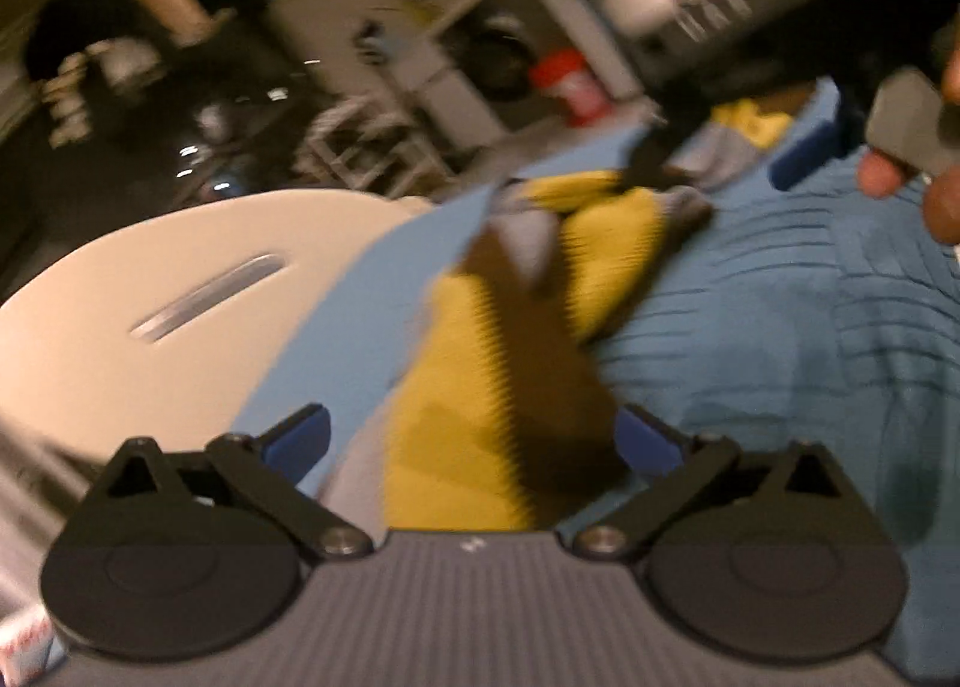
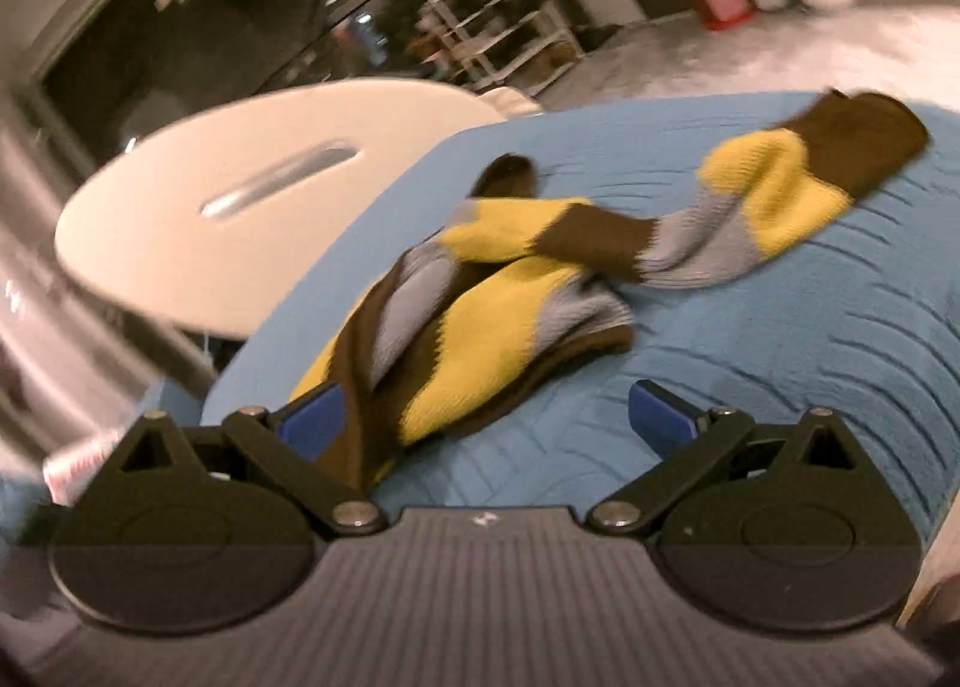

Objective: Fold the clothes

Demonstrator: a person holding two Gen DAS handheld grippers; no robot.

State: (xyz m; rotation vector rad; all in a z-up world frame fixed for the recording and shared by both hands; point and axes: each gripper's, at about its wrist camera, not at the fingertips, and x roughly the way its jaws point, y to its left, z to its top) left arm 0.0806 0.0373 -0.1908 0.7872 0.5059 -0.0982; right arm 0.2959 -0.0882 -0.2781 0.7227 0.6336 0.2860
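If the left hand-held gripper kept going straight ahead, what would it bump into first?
Probably the striped sweater, which lies bunched on the blue blanket between its open fingers; blur makes depth uncertain.

Both views are smeared by motion blur under warm, dim indoor light; beyond the blue bedspread (image 2: 750,339) the background is darkened, curved by fisheye.

Knitted sweater (image 2: 480,291) in yellow, brown and grey blocks, crumpled in a loose heap, one sleeve (image 2: 798,195) stretched toward 2 o'clock, brown cuff at its end, body bunched toward 7 o'clock
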